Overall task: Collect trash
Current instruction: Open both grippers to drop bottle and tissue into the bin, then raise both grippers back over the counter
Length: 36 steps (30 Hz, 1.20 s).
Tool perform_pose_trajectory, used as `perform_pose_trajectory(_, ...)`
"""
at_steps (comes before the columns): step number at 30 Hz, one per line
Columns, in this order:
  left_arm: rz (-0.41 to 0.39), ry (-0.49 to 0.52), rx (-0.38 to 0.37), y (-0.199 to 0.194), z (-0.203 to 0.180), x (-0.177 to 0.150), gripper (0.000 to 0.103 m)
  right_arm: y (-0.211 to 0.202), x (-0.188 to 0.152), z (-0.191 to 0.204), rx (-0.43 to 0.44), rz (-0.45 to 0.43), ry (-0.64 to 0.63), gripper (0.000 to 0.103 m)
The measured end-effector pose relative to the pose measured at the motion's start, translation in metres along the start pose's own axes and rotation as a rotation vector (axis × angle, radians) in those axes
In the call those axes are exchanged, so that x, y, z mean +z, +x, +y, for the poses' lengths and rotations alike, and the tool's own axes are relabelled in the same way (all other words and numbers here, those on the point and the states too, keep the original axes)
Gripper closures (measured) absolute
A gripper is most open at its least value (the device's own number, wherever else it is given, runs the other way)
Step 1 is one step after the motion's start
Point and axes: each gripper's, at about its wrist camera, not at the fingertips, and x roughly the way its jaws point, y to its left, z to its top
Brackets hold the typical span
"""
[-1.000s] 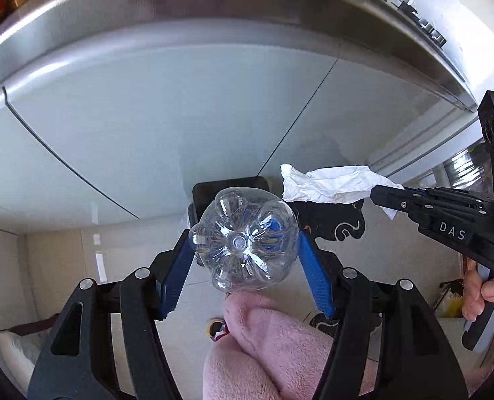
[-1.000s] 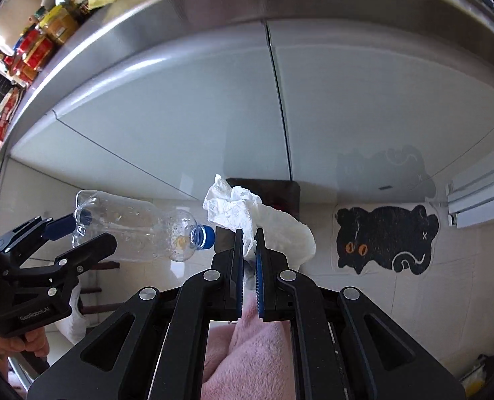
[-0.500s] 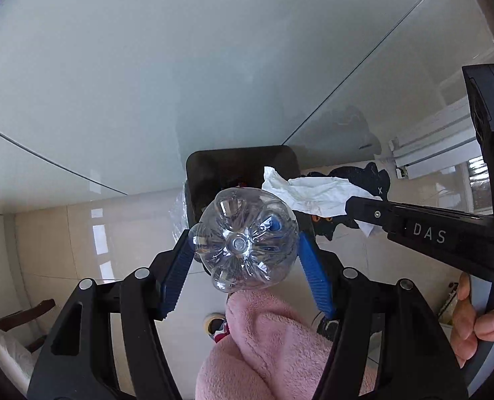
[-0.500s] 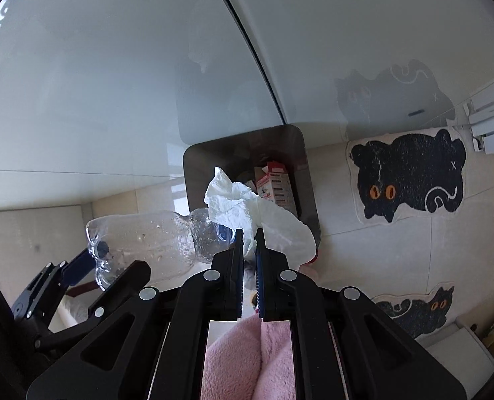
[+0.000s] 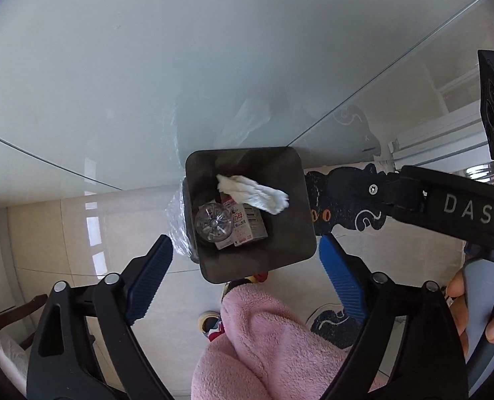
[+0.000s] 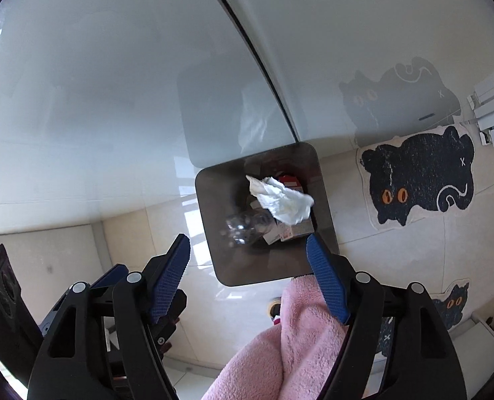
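**Both claws wide over the bin**

Just ahead of our left gripper (image 5: pixel 245 260) and right gripper (image 6: pixel 248 256), both spread wide and holding nothing, we see one dark square trash bin (image 5: pixel 293 233) on the tiled floor. Inside it we count three things: one clear plastic bottle (image 5: pixel 212 222) standing base-up, one red-and-white carton (image 5: pixel 247 226) touching it, and one crumpled white tissue (image 5: pixel 252 193) above the carton. Right of the claws lie two black cat-shaped mats (image 6: pixel 420 176).
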Motion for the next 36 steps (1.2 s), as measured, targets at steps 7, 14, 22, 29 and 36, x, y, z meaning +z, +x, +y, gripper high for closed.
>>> perform_pose_trajectory(7,-0.017,0.027,0.012,-0.020,-0.008,0.006,0.008,-0.030,0.006,0.001,0.003,-0.036,0.018,0.029)
perform_pose_trajectory(14,-0.078,0.036,-0.005,-0.073,-0.006,0.008,0.008,-0.087,0.006,0.008,0.021,-0.107,-0.002,0.029)
perform_pose_trajectory(22,-0.292,0.038,-0.061,-0.194,-0.003,0.017,0.008,-0.191,-0.003,0.033,0.051,-0.288,-0.108,0.029)
perform_pose_trajectory(29,-0.487,-0.001,-0.085,-0.286,0.013,0.053,0.008,-0.271,0.015,0.070,0.021,-0.524,-0.261,0.029)
perform_pose_trajectory(36,-0.584,0.030,-0.086,-0.332,0.009,0.108,0.008,-0.300,0.067,0.098,0.029,-0.612,-0.334,0.029)
